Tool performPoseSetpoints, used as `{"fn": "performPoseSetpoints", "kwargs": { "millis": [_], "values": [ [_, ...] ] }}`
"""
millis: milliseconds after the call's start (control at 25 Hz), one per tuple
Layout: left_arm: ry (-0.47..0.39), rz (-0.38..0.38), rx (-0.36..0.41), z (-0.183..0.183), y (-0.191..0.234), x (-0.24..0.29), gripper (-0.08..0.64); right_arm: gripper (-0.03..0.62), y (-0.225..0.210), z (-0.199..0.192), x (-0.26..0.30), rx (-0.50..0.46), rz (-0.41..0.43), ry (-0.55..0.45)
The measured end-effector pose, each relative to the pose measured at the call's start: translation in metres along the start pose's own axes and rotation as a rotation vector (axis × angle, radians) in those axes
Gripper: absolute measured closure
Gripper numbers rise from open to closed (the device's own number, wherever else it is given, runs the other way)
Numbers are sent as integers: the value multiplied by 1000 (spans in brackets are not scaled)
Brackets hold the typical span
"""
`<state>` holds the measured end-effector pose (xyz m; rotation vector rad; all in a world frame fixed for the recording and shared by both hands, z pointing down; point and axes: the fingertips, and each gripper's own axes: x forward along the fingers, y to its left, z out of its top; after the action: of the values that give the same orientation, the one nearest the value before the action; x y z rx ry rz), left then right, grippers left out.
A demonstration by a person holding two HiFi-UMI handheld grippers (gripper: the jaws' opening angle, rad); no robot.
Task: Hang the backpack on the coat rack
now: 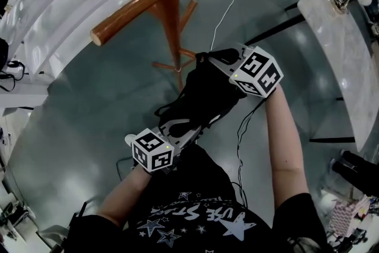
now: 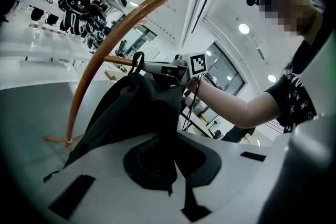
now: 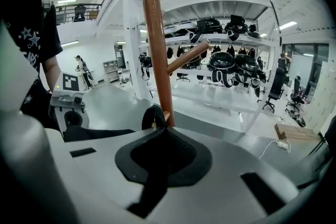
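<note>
Beside the coat rack [image 1: 167, 3] pole, backpack [image 1: 204, 95] is held off the floor; left gripper [image 1: 185, 125] pinches its lower fabric; right gripper [image 1: 214, 59] pinches the top loop [image 3: 152, 117]; pickup done, loop not yet over a peg [image 1: 118, 25].

The black fabric backpack [image 1: 204, 95] stretches from the left tool [image 1: 185, 130], nearer the person, to the right tool [image 1: 214, 58], just before the brown wooden coat rack [image 1: 169, 15].
</note>
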<state>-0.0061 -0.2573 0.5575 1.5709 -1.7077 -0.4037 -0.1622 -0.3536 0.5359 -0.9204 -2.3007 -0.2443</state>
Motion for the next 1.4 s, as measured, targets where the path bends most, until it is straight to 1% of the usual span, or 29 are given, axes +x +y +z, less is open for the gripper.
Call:
{"fn": "performPoseSetpoints", "kwargs": {
  "millis": [200, 320, 480, 720, 960, 1120, 1240, 1280, 1400],
  "values": [
    [9, -1, 4, 0, 4, 3, 537, 575, -10, -4, 6, 4, -32, 14],
    [8, 6, 2, 1, 10, 4, 537, 575, -14, -4, 14, 14, -27, 12],
    [5, 19, 1, 4, 19, 3, 537, 577, -19, 0, 27, 14, 5, 25],
    [-1, 59, -5, 4, 38, -3, 537, 577, -21, 4, 56, 14, 82, 22],
    [29, 110, 0, 3, 61, -11, 537, 577, -26, 2, 86, 17, 132, 34],
    [53, 137, -1, -1, 74, -15, 537, 576, -24, 1, 96, 61, 150, 12],
    [62, 161, -1, -3, 85, -17, 537, 575, -27, 1, 95, 126, 138, -35],
    [69, 172, 4, -4, 89, -17, 537, 568, -28, 0, 94, 149, 126, -52],
    [99, 200, 14, -13, 103, -17, 537, 494, -30, -13, 89, 175, 87, -67]
  ]
}}
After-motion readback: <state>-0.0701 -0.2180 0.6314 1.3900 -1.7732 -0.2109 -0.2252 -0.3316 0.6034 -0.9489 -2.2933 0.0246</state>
